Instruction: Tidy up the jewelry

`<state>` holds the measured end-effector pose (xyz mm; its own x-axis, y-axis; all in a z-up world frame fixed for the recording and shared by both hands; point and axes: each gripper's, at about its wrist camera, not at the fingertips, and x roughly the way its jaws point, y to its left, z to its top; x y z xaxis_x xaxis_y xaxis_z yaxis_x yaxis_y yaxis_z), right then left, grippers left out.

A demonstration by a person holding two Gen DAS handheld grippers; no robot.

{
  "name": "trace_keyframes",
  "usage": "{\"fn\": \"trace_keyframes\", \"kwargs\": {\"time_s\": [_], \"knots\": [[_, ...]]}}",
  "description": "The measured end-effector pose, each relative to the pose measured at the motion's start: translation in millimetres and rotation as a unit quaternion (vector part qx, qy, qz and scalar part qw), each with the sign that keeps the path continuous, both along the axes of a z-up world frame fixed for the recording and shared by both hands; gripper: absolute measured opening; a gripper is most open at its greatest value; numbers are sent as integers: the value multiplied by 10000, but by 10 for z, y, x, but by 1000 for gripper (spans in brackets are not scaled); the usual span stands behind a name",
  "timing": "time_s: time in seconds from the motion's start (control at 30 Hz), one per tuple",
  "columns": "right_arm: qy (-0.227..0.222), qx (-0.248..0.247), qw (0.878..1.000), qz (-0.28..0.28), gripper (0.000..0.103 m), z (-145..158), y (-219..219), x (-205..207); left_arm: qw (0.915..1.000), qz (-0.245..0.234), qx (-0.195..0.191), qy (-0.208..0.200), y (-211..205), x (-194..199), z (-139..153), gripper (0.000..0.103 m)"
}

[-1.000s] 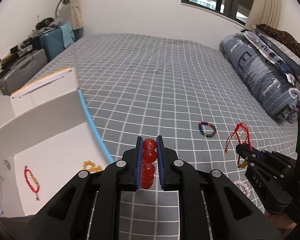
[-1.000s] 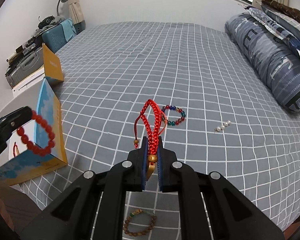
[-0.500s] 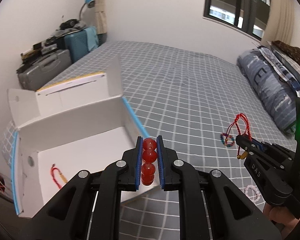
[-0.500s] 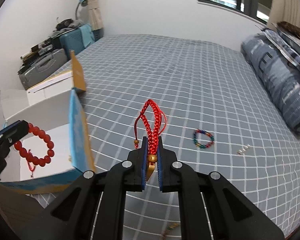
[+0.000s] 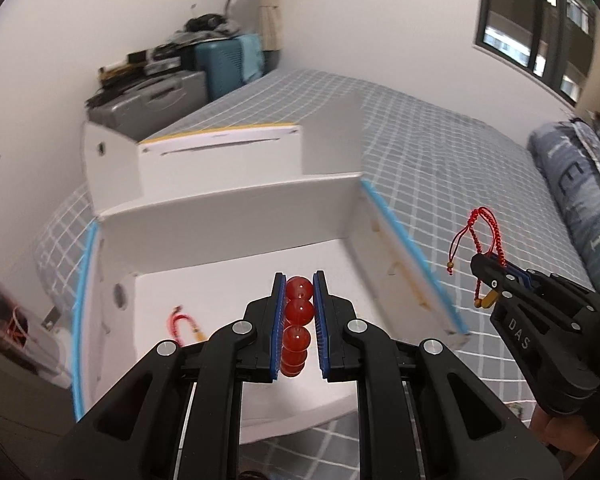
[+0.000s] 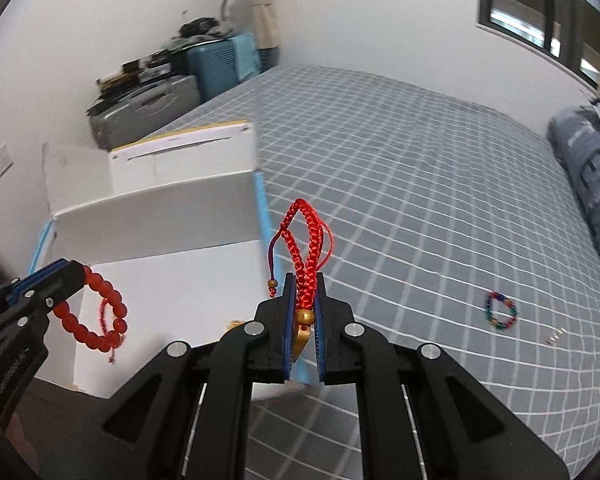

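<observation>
A: Jewelry first, left to right: your left gripper (image 5: 299,300) is clamped on the red bead bracelet (image 5: 298,312), which hangs above the white floor of the open box (image 5: 228,236).

B: And my right?

A: Your right gripper (image 6: 302,312) is closed on the red braided cord bracelet (image 6: 306,248), at about three o'clock from the box, outside its blue-edged wall (image 5: 414,264).

B: How do I drop them well?

A: Lower the beads close to the floor before you let go, so they don't bounce. Aim away from the red cord piece (image 5: 180,322) lying at nine o'clock inside. Then bring the right one over the wall toward nine o'clock and release only once its dangling end clears the rim.

B: What's left?

A: The multicoloured bead bracelet (image 6: 500,314) on the checked bedsheet (image 6: 420,208), at three o'clock.
</observation>
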<state>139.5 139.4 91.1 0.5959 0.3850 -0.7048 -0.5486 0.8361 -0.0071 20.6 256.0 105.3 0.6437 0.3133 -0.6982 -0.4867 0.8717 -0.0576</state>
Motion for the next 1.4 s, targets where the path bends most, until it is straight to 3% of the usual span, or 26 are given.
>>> {"fn": "trace_keyframes", "kwargs": {"time_s": [0.5, 1.17, 1.4], "knots": [[350, -489, 9951, 790, 7, -470, 866, -81, 9959, 742, -174, 488, 644, -232, -374, 13], [785, -1156, 9859, 923, 7, -865, 1145, 4, 9879, 1000, -537, 1053, 905, -137, -716, 13], [838, -1130, 9860, 892, 9, -855, 1157, -2, 9861, 1029, -578, 1172, 952, -134, -736, 14]]}}
